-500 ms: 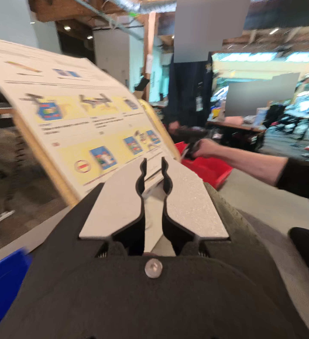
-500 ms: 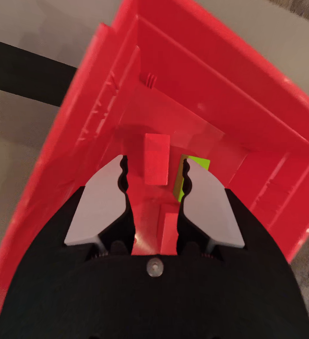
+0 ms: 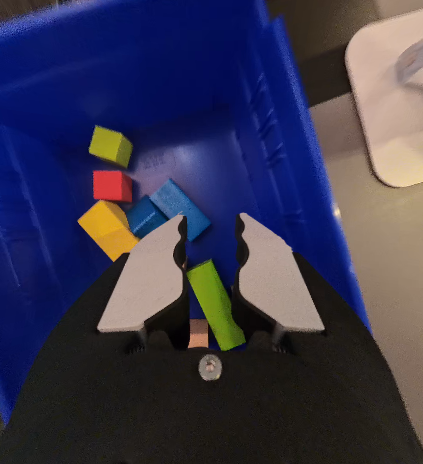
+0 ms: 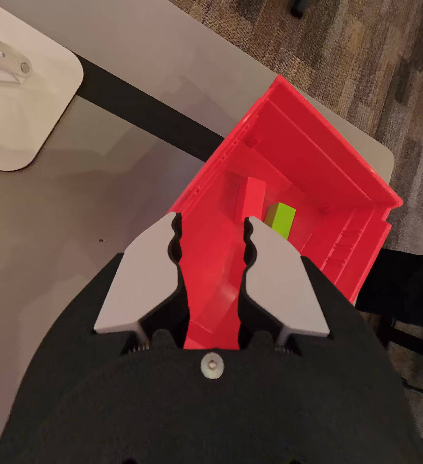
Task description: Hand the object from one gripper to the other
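Note:
In the left wrist view my left gripper (image 3: 211, 218) is open over a blue bin (image 3: 130, 62). On the bin floor lie a lime cube (image 3: 110, 147), a red cube (image 3: 111, 185), a yellow block (image 3: 105, 226) and two blue blocks (image 3: 178, 206). A long green block (image 3: 211, 303) and a tan block (image 3: 197, 332) show in the gap between the fingers, with blue floor showing around the green one. In the right wrist view my right gripper (image 4: 213, 218) is open and empty above a red bin (image 4: 318, 155). That bin holds a red block (image 4: 253, 198) and a lime green block (image 4: 282, 219).
Both bins stand on a grey table (image 4: 80, 226) crossed by a black strip (image 4: 142, 113). A white stand base (image 4: 17, 100) sits left of the red bin and shows right of the blue bin (image 3: 393, 100). Patterned carpet (image 4: 356, 50) lies beyond the table edge. Left tips to right tips: about 60 cm. Between my left fingertips and the lime cube (image 3: 110, 147) there is roughly 11 cm.
The left gripper has swung down from facing a poster and the room to looking into the blue bin, and its jaws have opened wider. The right gripper has drawn back from the red bin, its jaws slightly narrower.

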{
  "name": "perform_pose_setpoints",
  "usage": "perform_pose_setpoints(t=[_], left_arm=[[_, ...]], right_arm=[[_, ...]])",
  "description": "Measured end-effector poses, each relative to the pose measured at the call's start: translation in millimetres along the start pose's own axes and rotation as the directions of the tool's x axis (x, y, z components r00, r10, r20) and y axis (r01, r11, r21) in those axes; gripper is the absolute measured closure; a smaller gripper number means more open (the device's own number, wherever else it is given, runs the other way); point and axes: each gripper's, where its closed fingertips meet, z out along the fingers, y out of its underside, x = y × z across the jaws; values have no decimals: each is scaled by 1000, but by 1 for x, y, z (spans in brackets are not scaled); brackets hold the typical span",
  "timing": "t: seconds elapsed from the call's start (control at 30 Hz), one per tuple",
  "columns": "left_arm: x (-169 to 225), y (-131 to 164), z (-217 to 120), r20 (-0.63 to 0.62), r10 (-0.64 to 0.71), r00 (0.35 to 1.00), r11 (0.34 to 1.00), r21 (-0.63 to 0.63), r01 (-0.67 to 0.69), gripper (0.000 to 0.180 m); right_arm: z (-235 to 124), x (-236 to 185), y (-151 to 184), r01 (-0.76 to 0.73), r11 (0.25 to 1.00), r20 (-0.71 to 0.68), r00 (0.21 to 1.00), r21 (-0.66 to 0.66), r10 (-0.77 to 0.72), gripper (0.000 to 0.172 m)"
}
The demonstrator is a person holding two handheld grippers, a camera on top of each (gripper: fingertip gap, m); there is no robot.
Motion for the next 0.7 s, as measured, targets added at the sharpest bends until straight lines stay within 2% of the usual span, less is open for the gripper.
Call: perform_pose_setpoints(t=[0.13,0.3,0.43,0.7], left_arm=[[-5,23,21,25,-43,999,992,-116,46,143],[-17,33,38,98,-46,994,975,-211,66,134],[-23,33,50,107,-57,993,965,-250,82,134],[-28,21,58,78,-70,994,972,-217,86,144]], right_arm=[[-4,-7,-1,15,1000,6,1000,16,-15,127],[-7,-13,-2,25,999,15,1000,37,-26,128],[-8,-17,-2,40,998,17,999,48,-41,128],[-16,-31,-9,61,993,42,997,99,-66,130]])
